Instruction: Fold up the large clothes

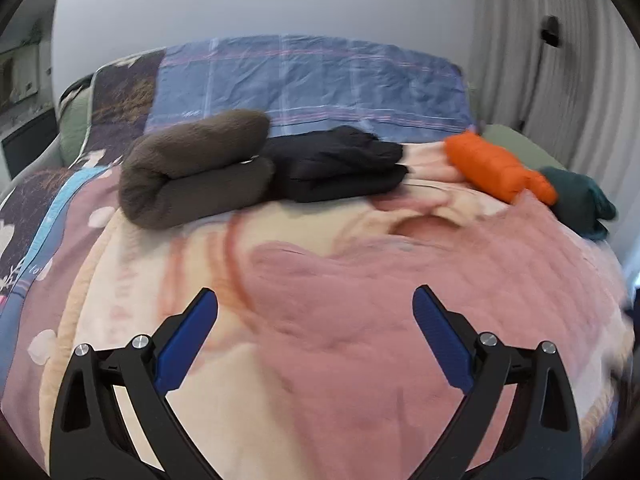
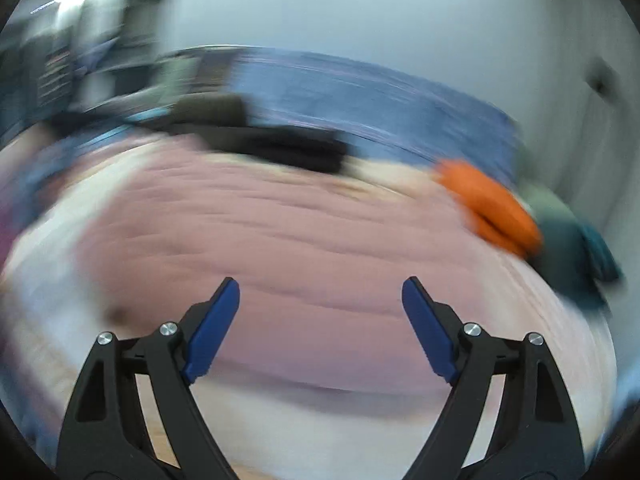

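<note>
Both grippers hang over the pink blanket (image 1: pixel 360 280) on the bed, and each is empty — the left gripper (image 1: pixel 315 312) has its blue-padded fingers (image 1: pixel 188 344) spread wide, and the right gripper (image 2: pixel 321 300) stands just as wide with nothing between its pads. The clothes lie ahead of the fingers, across the far part of the blanket, in a row running left to right: a brown fleece bundle (image 1: pixel 192 168), a black folded garment (image 1: pixel 340 164) touching it, then, set apart to the right, an orange puffy garment (image 1: pixel 496 168) and a dark teal garment (image 1: pixel 580 200) just beside it. The first two look already folded; the orange and teal ones look looser, so they are probably what is left. The orange piece lies with its long axis slanting down to the right (image 2: pixel 492 208). The right view is badly blurred, so which gripper is nearer cannot be told; the right would be the natural one to reach it.
</note>
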Action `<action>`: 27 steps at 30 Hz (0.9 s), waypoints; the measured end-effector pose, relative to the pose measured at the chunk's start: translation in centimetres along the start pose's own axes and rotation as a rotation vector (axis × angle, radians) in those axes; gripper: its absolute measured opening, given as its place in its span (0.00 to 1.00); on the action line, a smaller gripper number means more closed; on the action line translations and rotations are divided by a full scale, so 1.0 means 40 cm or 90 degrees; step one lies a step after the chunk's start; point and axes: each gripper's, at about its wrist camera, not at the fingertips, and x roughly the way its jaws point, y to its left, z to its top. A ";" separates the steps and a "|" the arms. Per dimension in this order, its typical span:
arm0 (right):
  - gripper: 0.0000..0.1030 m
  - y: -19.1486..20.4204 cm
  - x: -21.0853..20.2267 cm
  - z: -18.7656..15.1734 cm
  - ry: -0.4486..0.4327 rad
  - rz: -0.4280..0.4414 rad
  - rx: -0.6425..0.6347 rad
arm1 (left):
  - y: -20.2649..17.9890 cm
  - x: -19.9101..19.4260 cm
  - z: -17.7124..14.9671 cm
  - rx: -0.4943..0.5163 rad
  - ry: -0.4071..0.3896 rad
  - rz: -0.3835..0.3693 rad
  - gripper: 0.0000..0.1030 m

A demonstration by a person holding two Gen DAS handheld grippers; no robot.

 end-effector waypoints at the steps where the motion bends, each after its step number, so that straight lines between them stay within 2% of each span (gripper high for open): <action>1: 0.82 0.061 -0.001 0.004 -0.006 0.031 -0.048 | 0.025 0.020 0.005 -0.015 0.004 0.006 0.95; 3: 0.82 0.201 0.002 0.003 -0.023 0.075 -0.156 | 0.076 0.072 0.004 -0.075 0.007 -0.001 0.95; 5: 0.82 0.294 0.010 -0.001 -0.036 0.101 -0.232 | 0.114 0.109 -0.016 -0.136 0.018 -0.034 0.95; 7: 0.82 0.355 0.027 -0.009 -0.043 0.098 -0.289 | 0.144 0.139 -0.053 -0.186 0.016 -0.091 0.95; 9: 0.82 0.406 0.061 -0.023 -0.038 0.069 -0.357 | 0.163 0.156 -0.096 -0.210 0.020 -0.122 0.95; 11: 0.82 0.435 0.090 -0.034 -0.027 0.055 -0.402 | 0.182 0.158 -0.108 -0.218 0.032 -0.135 0.95; 14: 0.82 0.470 0.142 -0.044 -0.002 0.043 -0.460 | 0.206 0.131 -0.109 -0.240 0.001 -0.169 0.95; 16: 0.83 0.485 0.165 -0.035 0.002 0.046 -0.478 | 0.226 0.125 -0.112 -0.264 -0.006 -0.210 0.95; 18: 0.83 0.501 0.178 -0.018 -0.007 0.041 -0.491 | 0.249 0.142 -0.124 -0.295 0.011 -0.248 0.95; 21: 0.83 0.526 0.196 -0.005 -0.018 0.023 -0.511 | 0.269 0.188 -0.142 -0.336 0.054 -0.281 0.95; 27: 0.83 0.487 0.187 -0.025 -0.001 -0.016 -0.548 | 0.268 0.183 -0.135 -0.341 0.050 -0.311 0.95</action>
